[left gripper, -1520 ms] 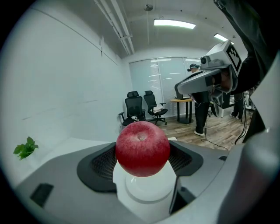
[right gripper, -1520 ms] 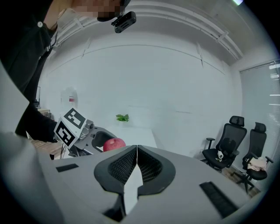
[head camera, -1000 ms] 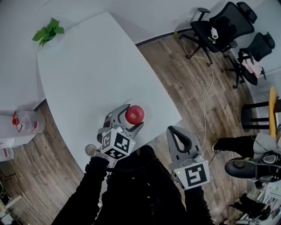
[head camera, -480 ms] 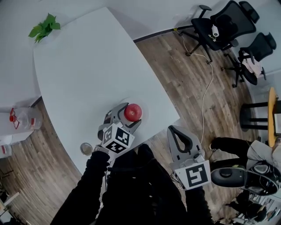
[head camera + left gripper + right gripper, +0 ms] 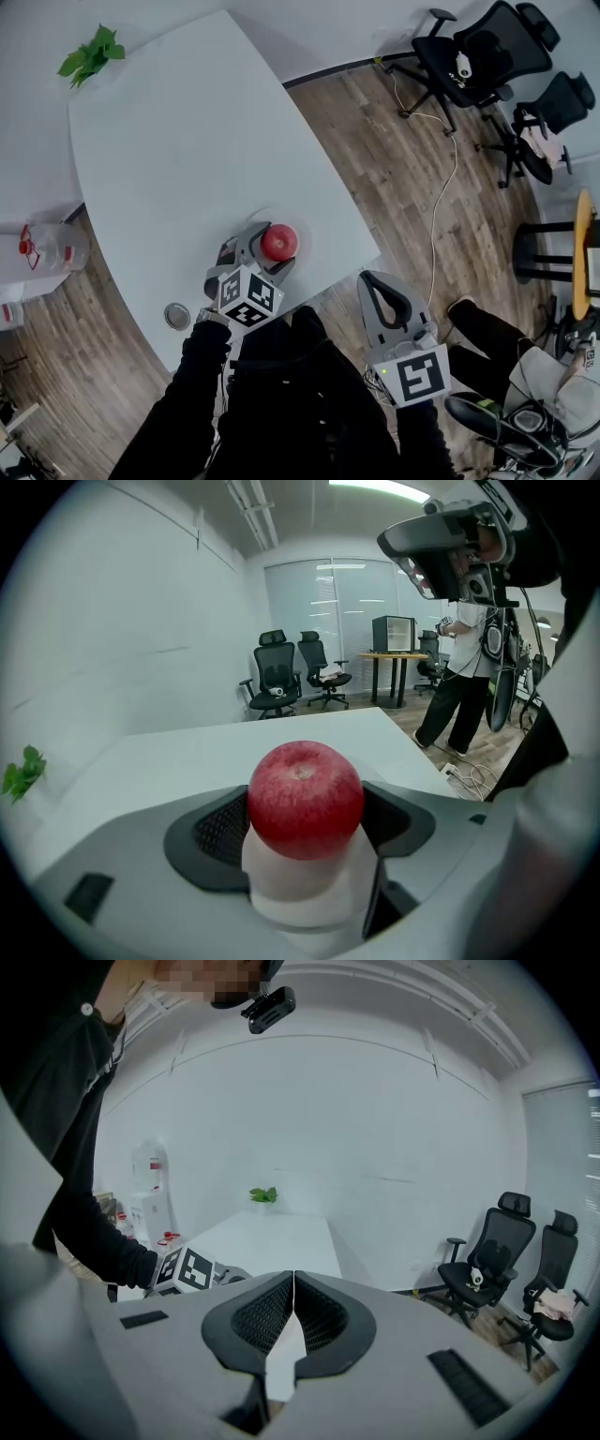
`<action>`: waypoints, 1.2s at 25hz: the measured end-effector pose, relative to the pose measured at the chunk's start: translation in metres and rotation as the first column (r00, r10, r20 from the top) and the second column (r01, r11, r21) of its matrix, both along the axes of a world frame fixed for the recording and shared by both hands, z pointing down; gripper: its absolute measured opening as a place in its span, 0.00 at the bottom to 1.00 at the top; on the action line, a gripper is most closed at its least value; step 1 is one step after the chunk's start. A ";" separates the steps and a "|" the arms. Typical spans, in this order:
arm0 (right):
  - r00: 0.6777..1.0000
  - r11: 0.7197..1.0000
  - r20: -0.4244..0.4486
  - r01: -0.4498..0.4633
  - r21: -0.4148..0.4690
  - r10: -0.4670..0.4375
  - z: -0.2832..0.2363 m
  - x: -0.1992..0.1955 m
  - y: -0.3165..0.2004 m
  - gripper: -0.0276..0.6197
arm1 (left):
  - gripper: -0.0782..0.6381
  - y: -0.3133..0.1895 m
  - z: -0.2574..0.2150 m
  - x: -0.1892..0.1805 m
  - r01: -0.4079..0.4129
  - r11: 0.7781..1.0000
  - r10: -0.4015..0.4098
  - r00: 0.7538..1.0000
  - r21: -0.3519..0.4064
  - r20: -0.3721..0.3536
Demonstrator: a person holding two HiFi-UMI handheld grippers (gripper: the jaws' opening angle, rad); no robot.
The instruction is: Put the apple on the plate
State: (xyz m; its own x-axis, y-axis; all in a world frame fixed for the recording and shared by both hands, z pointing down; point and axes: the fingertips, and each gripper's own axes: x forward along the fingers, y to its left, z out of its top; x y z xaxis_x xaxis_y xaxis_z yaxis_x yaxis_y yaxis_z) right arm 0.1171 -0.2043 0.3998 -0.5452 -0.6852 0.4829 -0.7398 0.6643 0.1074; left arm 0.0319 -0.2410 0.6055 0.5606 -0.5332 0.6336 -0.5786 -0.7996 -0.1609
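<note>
The left gripper (image 5: 265, 255) is closed on the apple (image 5: 305, 797): in the left gripper view I read both dark jaw pads pressed against the sides of the red fruit, which sits upright with its stem dimple facing up. In the head view the apple is over the near right part of the white bench (image 5: 178, 159), close to the near edge. A faint round outline (image 5: 296, 225) shows on the bench around the apple. It may be the rim of the plate, but it is white on white and I cannot confirm this, nor whether the apple touches any surface below it. The right gripper (image 5: 293, 1321) is fully closed and holds nothing: in the right gripper view its two ribbed pads meet along a single line. In the head view it sits to the right of the left gripper, off the bench and above the wooden floor (image 5: 394, 178). A small round metal object (image 5: 176, 316) lies on the bench at its near left edge, well apart from the apple. A green plant (image 5: 89, 54) stands at the far left corner of the bench. A clear water jug with a red handle (image 5: 42, 251) stands on the floor to the left of the bench. Black office chairs (image 5: 483, 52) stand at the far right, and a light cable (image 5: 441, 206) runs across the floor from them.
</note>
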 end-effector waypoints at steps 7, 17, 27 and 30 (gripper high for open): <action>1.000 1.000 0.006 0.028 -0.011 -0.028 0.003 0.001 -0.003 0.11 | 0.62 0.000 0.001 -0.002 0.039 0.999 -0.040 0.999 -0.020 -0.022; 0.998 0.997 0.001 0.068 -0.029 -0.068 0.010 0.006 -0.006 0.11 | 0.62 -0.001 -0.003 -0.003 0.085 0.995 -0.088 0.994 -0.049 -0.059; 0.993 0.993 0.029 0.114 -0.018 -0.114 0.007 0.002 -0.013 0.11 | 0.62 0.001 -0.026 -0.002 0.124 0.992 -0.126 0.988 -0.031 -0.089; 0.989 0.990 0.033 0.142 -0.008 -0.141 0.004 -0.003 -0.016 0.11 | 0.62 0.000 -0.040 -0.008 0.159 0.987 -0.159 0.981 -0.008 -0.107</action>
